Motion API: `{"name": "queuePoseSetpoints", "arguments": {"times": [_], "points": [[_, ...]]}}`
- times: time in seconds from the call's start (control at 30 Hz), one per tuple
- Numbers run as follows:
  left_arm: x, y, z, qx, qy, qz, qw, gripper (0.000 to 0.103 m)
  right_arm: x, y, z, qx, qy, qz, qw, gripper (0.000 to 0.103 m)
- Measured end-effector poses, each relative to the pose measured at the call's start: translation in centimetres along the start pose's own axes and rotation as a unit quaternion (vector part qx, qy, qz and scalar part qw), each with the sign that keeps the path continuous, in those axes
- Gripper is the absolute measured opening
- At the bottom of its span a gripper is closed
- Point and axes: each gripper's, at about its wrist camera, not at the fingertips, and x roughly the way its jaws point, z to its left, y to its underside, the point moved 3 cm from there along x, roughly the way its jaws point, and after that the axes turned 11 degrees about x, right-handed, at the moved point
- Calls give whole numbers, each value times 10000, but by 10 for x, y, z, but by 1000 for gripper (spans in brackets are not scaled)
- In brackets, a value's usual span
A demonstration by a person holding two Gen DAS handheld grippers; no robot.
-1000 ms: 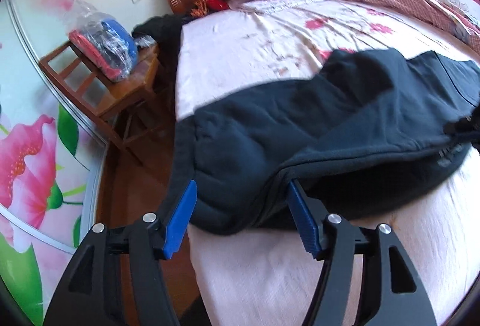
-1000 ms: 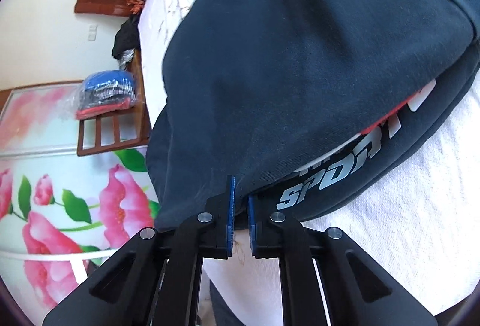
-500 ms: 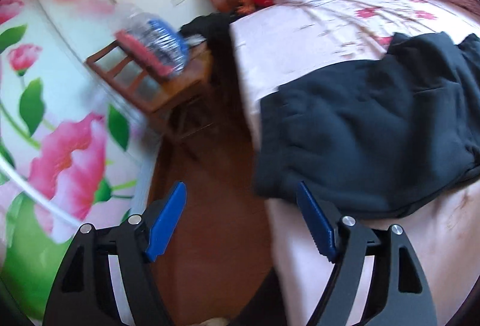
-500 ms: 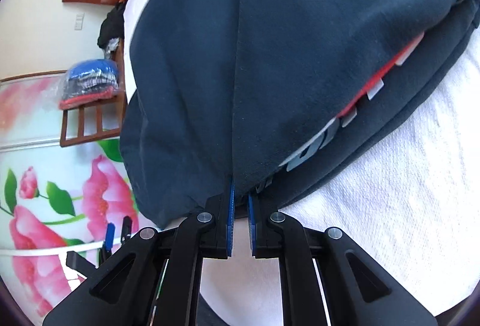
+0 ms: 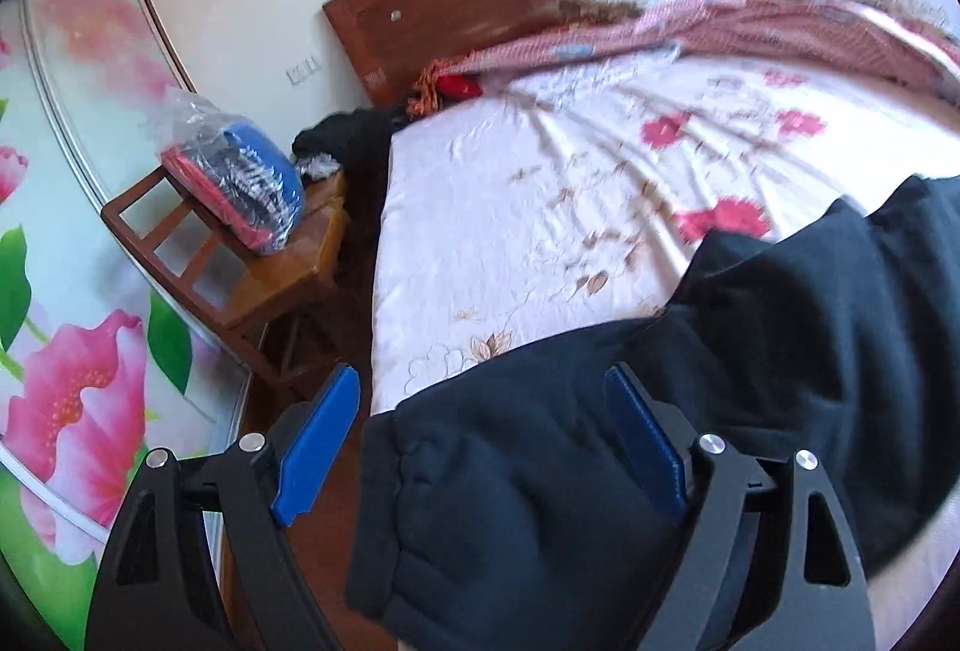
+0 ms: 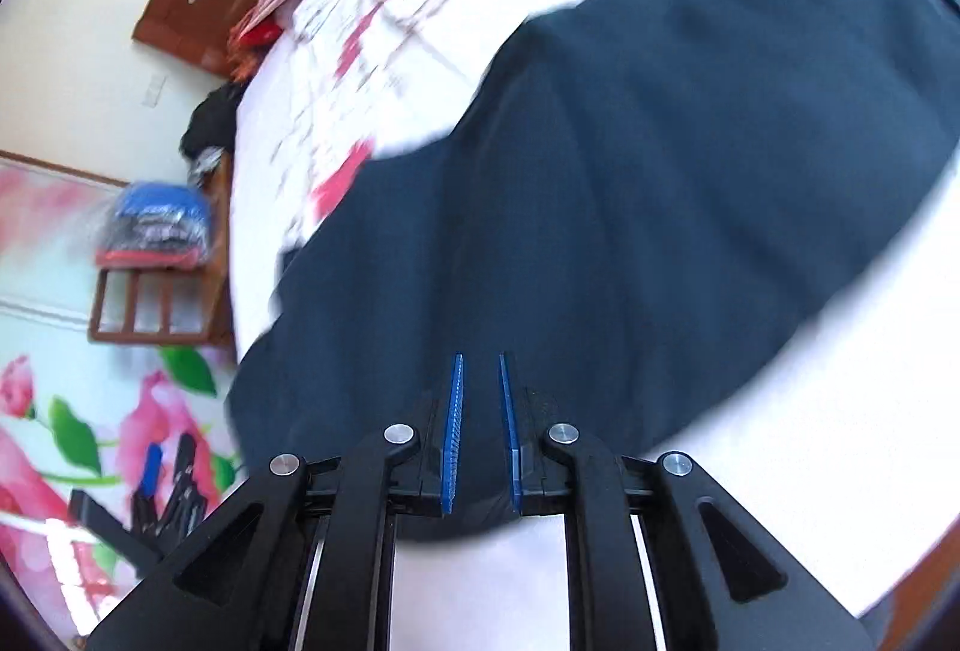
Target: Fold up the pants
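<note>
The left gripper (image 5: pixel 480 435) is spread wide over the cuffed end of the dark pants (image 5: pixel 750 381), which lie across the bed (image 5: pixel 510 207). The right gripper (image 6: pixel 480 429) is nearly pressed together, seemingly pinching a fold of cloth, though blur hides contact. The fold looks midway; next the left must close on that end.

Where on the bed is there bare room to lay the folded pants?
The bare sheet lies between the pants and the blanket near the headboard. The near edge under the left gripper is covered; the chair holds a bag.
</note>
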Motion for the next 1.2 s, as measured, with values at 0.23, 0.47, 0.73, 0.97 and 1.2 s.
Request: {"name": "queuePoseSetpoints", "arguments": {"times": [0.23,0.47,0.73,0.97,1.2], "points": [[71,55,-12,471,-140,1100,9927,84,27,-23,-24,-266,724,168,9969,0],[73,67,-4,525,-252,937,9939,85,10,-27,-28,-552,1413,-34,9884,0],[17,27,2,230,-268,485,9982,84,-21,-3,-7,-921,1207,-298,9880,0],[-58,-35,-59,280,744,-417,9960,91,-42,-36,-32,-628,973,-565,9917,0],[-93,-53,-106,587,985,-561,9918,93,-48,-57,-75,-529,1220,-531,9897,1]]}}
